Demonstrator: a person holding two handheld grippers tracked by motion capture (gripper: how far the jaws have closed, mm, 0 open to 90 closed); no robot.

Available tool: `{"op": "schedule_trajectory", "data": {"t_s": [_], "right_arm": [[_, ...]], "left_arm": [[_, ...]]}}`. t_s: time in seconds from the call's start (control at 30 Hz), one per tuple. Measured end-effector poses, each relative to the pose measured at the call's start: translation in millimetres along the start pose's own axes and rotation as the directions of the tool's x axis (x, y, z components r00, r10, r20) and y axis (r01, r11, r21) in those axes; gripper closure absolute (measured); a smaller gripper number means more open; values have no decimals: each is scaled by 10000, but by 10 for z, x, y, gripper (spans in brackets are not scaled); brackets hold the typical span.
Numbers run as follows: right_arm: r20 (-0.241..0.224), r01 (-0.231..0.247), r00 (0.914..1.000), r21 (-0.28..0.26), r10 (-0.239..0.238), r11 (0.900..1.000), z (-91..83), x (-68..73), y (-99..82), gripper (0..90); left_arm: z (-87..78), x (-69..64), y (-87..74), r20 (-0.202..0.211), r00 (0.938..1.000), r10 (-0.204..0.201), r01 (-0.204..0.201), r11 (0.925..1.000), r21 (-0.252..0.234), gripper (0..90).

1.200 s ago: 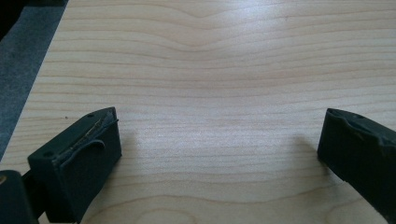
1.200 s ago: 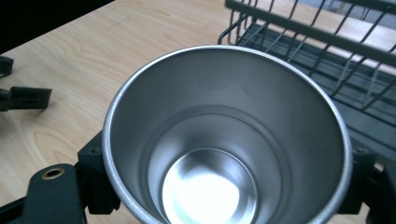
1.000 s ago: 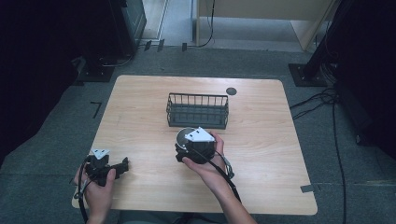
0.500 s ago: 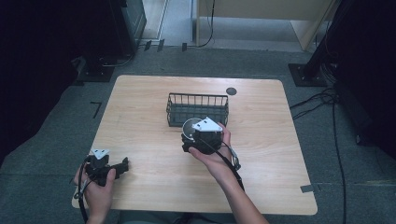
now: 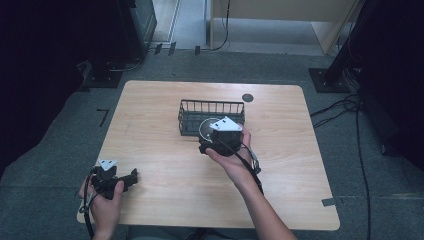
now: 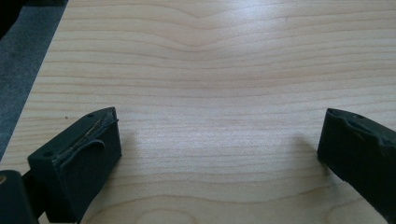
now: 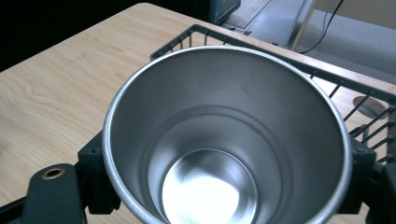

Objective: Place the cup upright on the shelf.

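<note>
While its open mouth faces the camera, a stainless steel cup (image 7: pixel 227 140) sits pinched between the jaws of the right gripper (image 5: pixel 220 137), held just above the near edge of a black wire basket (image 5: pixel 211 115) at the middle of the wooden surface (image 5: pixel 165 165); the left gripper (image 5: pixel 112 177) rests near the front left corner, jaws spread wide over bare wood

Light wood-grain table (image 5: pixel 165 105), rounded corners, is set on grey carpeted floor (image 5: pixel 60 130). A black wire basket (image 5: pixel 192 112) is placed on it, slightly behind centre. A dark round disc (image 5: pixel 247 97) is seen flush in the tabletop behind the basket's right end, apart from it.
</note>
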State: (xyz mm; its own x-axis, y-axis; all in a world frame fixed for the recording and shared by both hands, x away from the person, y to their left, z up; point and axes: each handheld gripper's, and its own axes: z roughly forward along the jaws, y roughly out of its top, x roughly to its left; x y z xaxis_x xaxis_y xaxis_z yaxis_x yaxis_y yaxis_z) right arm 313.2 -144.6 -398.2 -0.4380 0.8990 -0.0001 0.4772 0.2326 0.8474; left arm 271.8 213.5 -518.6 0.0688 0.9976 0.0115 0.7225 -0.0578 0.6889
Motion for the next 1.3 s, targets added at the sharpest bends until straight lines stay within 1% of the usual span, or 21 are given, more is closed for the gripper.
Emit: {"op": "schedule_trajectory", "data": {"t_s": [0.13, 0.17, 0.2, 0.3, 0.47, 0.53, 0.6, 0.63, 0.67, 0.77, 0.87, 1.07, 1.2, 1.27, 1.3], "right_arm": [[184, -76, 9998, -96, 78, 9999, 15, -86, 82, 184], [184, -76, 9998, -96, 78, 9999, 15, -86, 82, 184], [271, -135, 9995, -138, 139, 9998, 24, -132, 121, 184], [433, -198, 9989, -169, 205, 9997, 42, -206, 181, 184], [568, -355, 9977, -233, 368, 9991, 58, -287, 246, 184], [754, -365, 9964, -246, 382, 9990, 88, -349, 287, 184], [795, -369, 9961, -236, 387, 9990, 96, -362, 296, 184], [889, -392, 9952, -248, 413, 9989, 125, -403, 324, 184], [889, -392, 9952, -248, 413, 9989, 125, -403, 324, 184], [980, -513, 9937, -286, 539, 9983, 152, -452, 359, 184], [1218, -617, 9904, -296, 649, 9977, 222, -533, 419, 184], [1400, -660, 9878, -238, 686, 9975, 318, -615, 465, 184], [1500, -912, 9842, -230, 936, 9956, 397, -681, 505, 184], [1649, -823, 9826, -291, 860, 9962, 463, -705, 520, 184], [1649, -823, 9826, -291, 860, 9962, 463, -705, 520, 184]], "left_arm": [[0, 0, 0, 1, 10000, -1, 1, 10000, 2, 0], [0, 0, 0, -1, 10000, 0, 0, 10000, 0, 0], [-1, 0, 1, 3, 10000, 1, -1, 10000, 16, 0], [-1, 0, 1, 3, 10000, 1, -1, 10000, 17, 0], [-2, 1, 1, 6, 10000, 2, -2, 10000, 23, 0], [0, -2, 0, 6, 10000, -35, 35, 10000, 2, 0], [-1, -2, 0, 7, 10000, -24, 24, 10000, 16, 0], [-1, -1, 0, 11, 10000, -22, 22, 10000, 17, 0], [-1, -1, 0, 11, 10000, -22, 22, 10000, 17, 0], [-2, 0, 0, 10, 10000, 6, -6, 10000, 38, 0], [-1, 1, 1, 5, 10000, 5, -5, 10000, 21, 0], [-2, 0, 0, 10, 10000, 5, -5, 10000, 41, 0], [-2, 0, 0, 10, 10000, 7, -7, 10000, 41, 0], [-2, 0, 0, 9, 10000, 7, -7, 10000, 40, 0], [-2, 1, 0, 11, 10000, 7, -7, 10000, 40, 0]]}}
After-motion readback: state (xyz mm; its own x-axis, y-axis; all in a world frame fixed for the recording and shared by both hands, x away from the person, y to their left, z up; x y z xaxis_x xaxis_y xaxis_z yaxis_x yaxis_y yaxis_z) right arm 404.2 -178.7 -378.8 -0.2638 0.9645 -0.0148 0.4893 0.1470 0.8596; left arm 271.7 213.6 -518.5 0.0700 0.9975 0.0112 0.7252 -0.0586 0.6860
